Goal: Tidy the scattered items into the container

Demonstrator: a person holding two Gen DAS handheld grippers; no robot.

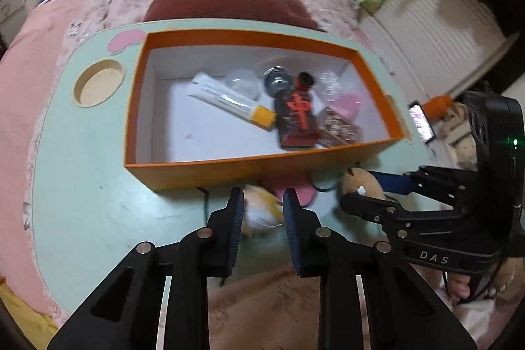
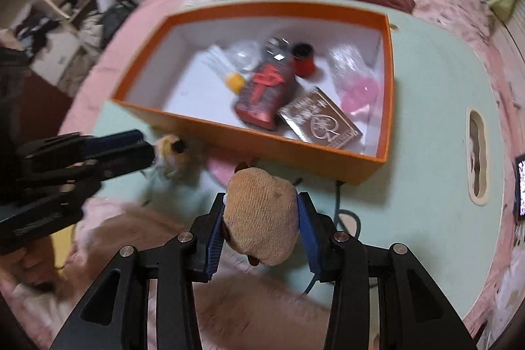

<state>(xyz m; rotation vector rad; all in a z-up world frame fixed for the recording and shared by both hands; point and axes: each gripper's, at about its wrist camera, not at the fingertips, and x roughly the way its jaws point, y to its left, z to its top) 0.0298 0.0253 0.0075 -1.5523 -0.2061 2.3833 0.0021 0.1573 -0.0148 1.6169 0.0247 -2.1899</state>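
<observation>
- Left wrist view: left gripper [image 1: 262, 212] stood narrow, its pads closed on a small yellow-and-white soft toy [image 1: 262, 214], blurred; the grip looked light.
- Orange box [image 1: 210, 168], the container, lay at 12 o'clock from that gripper, its near wall just beyond the fingertips; long axis ran 9 to 3 o'clock.
- Box contents: white tube with yellow cap [image 1: 229, 100], dark red bottle [image 1: 295, 117], patterned card pack [image 1: 338, 127], clear and pink pieces, all toward the 3 o'clock half.
- Right wrist view: right gripper [image 2: 261, 225] clamped a tan plush toy [image 2: 261, 218] between its blue pads, the toy bulging above them.
- From the right gripper the box [image 2: 295, 150] lay at 12 o'clock, near wall close ahead; left gripper [image 2: 144, 150] entered at 9 o'clock.
- Mint-green lap table [image 1: 92, 186] carried the box; a pink flat piece [image 1: 302, 191] lay against the box's near wall, between the two grippers.
- Judgement: both loads sat about equally near the wall; each needed lifting over the rim toward 12 o'clock, the empty 9 o'clock half suiting the left.
</observation>
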